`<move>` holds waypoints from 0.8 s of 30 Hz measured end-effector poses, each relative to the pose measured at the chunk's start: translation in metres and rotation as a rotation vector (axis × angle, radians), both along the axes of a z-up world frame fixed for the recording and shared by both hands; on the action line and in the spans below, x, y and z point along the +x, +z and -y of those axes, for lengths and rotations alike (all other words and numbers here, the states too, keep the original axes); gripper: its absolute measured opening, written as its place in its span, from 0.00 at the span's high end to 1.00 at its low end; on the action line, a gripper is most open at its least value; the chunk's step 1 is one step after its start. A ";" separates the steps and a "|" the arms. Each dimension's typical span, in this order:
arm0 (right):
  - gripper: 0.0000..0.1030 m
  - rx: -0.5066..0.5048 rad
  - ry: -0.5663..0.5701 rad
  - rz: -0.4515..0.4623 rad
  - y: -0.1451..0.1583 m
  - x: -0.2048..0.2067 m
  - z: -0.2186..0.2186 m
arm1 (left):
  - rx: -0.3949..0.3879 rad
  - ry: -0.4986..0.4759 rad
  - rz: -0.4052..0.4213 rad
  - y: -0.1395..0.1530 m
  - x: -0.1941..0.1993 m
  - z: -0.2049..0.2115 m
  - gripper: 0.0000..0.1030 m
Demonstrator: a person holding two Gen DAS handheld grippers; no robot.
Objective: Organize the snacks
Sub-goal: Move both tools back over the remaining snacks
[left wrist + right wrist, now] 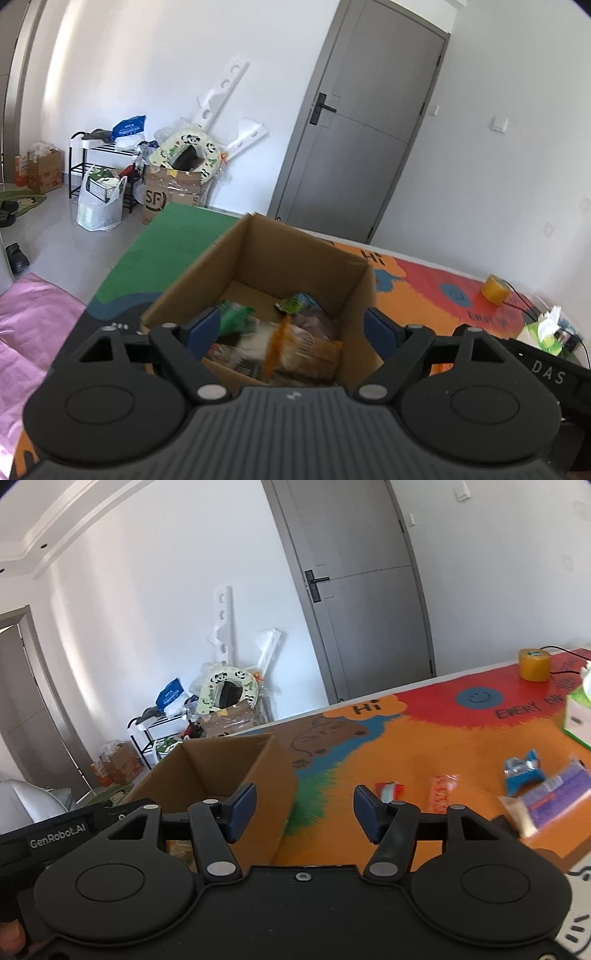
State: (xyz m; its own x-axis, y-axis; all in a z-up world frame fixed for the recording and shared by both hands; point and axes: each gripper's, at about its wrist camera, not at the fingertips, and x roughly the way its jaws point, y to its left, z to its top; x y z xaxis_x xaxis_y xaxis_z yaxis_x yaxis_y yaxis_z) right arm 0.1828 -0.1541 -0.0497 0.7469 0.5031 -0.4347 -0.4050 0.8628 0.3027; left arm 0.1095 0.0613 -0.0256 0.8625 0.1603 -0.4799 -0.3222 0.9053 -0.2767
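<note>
The cardboard box (295,269) stands upright and open-topped on the tabletop's colourful mat (424,746). Inside it lies a loose, blurred pile of snack packets (280,343), among them a green packet (236,317) and an orange-striped wrapper (277,343). Outside the box, to its right, four snacks lie flat on the mat: a red-and-white packet (389,790), an orange-red packet (441,792), a blue packet (522,771) and a purple-and-white bag (550,799).

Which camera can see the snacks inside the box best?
The left wrist view: it looks down into the cardboard box at the snack packets. The right wrist view shows only the box's outside and inner walls.
</note>
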 end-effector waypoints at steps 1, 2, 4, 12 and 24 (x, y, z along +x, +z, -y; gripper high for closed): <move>0.38 -0.001 -0.003 -0.004 -0.001 -0.001 0.003 | 0.002 -0.005 -0.005 -0.001 0.000 0.004 0.18; 0.35 -0.002 -0.005 -0.006 -0.001 -0.002 0.006 | 0.004 -0.009 -0.010 -0.001 0.000 0.007 0.17; 0.31 0.000 -0.008 -0.010 -0.002 -0.004 0.014 | 0.007 -0.018 -0.017 -0.002 0.001 0.015 0.16; 0.15 0.015 -0.043 -0.024 -0.006 -0.011 0.049 | 0.025 -0.051 -0.043 -0.005 0.007 0.044 0.11; 0.08 -0.010 -0.121 -0.062 -0.019 -0.009 0.101 | 0.046 -0.112 -0.056 -0.009 0.019 0.085 0.10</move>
